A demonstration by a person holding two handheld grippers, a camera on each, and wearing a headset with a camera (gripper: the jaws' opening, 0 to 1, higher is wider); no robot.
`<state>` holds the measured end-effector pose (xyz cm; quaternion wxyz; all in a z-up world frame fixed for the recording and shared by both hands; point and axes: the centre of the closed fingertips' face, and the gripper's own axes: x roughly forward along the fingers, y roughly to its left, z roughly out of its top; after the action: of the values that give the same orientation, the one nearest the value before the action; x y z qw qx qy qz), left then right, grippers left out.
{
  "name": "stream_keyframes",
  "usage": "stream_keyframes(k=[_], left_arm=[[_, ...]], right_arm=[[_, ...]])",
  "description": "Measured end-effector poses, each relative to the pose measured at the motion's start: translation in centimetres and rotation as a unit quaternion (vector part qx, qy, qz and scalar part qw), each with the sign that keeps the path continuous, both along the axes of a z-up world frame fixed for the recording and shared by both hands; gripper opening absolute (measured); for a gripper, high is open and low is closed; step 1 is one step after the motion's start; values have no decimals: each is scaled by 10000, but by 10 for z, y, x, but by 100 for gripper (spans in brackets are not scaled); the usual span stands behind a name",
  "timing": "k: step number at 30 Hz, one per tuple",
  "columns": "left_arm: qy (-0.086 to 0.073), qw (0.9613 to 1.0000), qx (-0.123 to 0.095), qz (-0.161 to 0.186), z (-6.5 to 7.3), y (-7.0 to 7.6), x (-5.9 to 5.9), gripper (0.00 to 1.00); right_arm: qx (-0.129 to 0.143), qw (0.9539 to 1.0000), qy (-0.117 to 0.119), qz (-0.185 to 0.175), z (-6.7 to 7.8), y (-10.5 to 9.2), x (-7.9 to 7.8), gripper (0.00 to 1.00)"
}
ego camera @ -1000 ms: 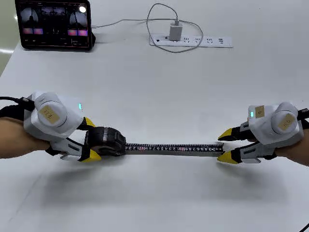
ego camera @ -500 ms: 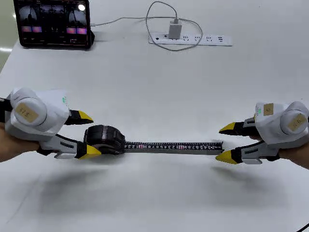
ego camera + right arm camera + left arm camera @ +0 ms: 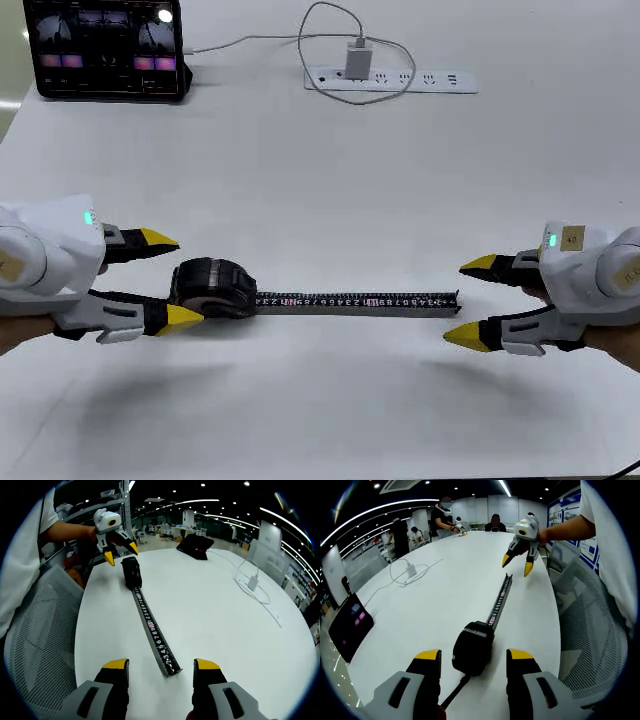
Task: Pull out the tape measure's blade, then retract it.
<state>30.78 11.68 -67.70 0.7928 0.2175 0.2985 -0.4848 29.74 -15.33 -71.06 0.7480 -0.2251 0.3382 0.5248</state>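
A black tape measure [image 3: 213,288] lies on the white table, its dark numbered blade [image 3: 356,301] pulled out to the right and lying flat. My left gripper [image 3: 168,280] stands open just left of the case [image 3: 473,646], not touching it. My right gripper [image 3: 474,300] is open too, its yellow tips a little past the blade's end [image 3: 171,669]. In the right gripper view the case [image 3: 132,571] sits far off with the left gripper [image 3: 119,551] behind it. The right gripper [image 3: 516,565] shows beyond the blade [image 3: 500,600] in the left gripper view.
A tablet [image 3: 107,49] with a lit screen stands at the table's back left. A white power strip [image 3: 391,81] with a charger and looped cable [image 3: 330,40] lies at the back middle. A mesh chair [image 3: 37,645] stands by the table's near edge.
My left gripper has let go of the tape measure case and drawn back to the left, jaws wide. My right gripper has opened further and backed slightly right. The blade stays extended.
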Motion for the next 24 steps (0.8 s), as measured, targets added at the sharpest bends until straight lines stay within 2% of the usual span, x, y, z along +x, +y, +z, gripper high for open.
stream_keyframes(k=[10,15,18,20,24], left_arm=[[-198,9989,-151,407,10,5,-2,51],[-297,9961,-378,743,17,7,-4,55],[-327,9943,-447,911,20,9,-7,56],[-247,9933,-513,1010,20,9,-11,57],[-277,9916,-559,1136,22,10,-18,59]], right_arm=[[202,9989,-137,-405,11,0,0,51],[206,9981,-197,-538,15,-2,-4,54],[236,9976,-174,-631,18,-2,-6,58],[224,9973,-238,-659,20,-3,-7,59],[214,9969,-280,-710,23,-4,-12,63]])
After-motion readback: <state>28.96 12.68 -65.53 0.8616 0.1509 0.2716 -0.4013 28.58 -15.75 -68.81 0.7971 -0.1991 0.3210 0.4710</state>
